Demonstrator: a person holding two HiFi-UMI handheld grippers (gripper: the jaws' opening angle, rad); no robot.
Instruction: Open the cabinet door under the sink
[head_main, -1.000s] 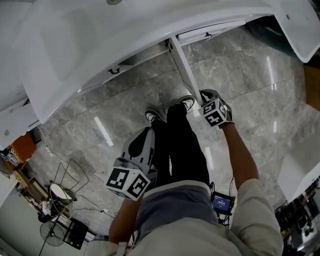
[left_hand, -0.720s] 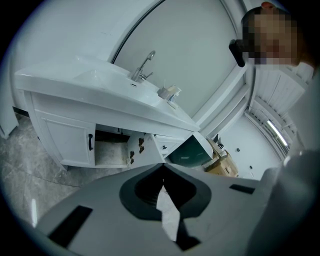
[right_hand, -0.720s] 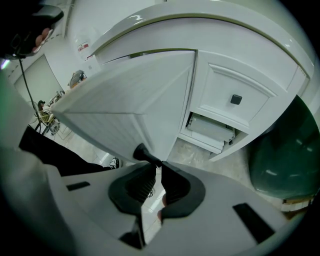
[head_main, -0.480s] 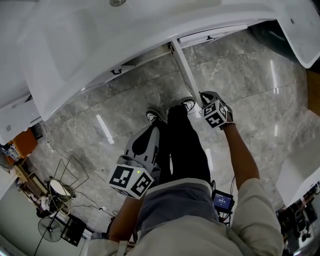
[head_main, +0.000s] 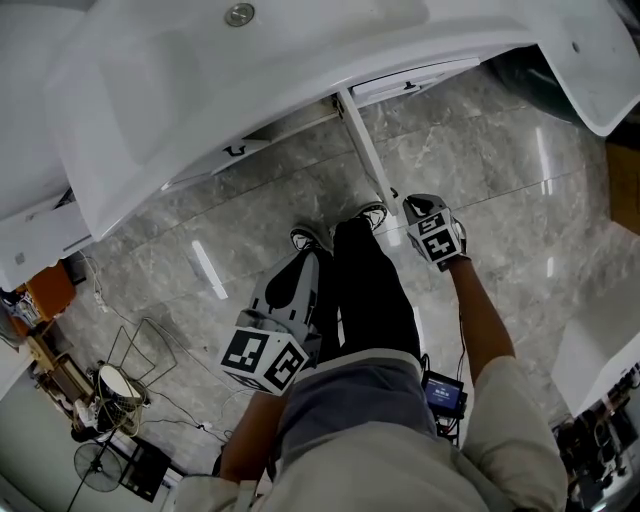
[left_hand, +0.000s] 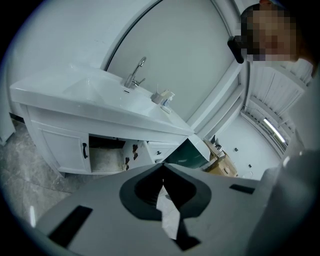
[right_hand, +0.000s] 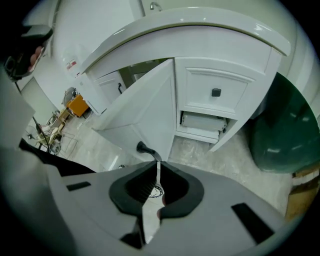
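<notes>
The white vanity under the sink (head_main: 250, 90) has its cabinet door (head_main: 362, 140) swung out toward me, seen edge-on in the head view. In the right gripper view the door (right_hand: 150, 107) stands open, and its black handle (right_hand: 144, 148) runs into the tips of my right gripper (right_hand: 158, 161), which is shut on it. That right gripper (head_main: 410, 208) sits at the door's outer end. My left gripper (head_main: 298, 265) hangs shut and empty beside my left leg. The left gripper view shows the dark cabinet opening (left_hand: 106, 156) from afar.
A drawer front with a black knob (right_hand: 216, 92) sits right of the open door. A dark green bin (right_hand: 285, 125) stands at the vanity's right end. My legs and shoes (head_main: 365, 290) are just behind the door. A fan and cables (head_main: 110, 390) clutter the floor at left.
My right gripper has drawn back a little toward me and to the right, with the door's outer end following. The left gripper has hardly moved.
</notes>
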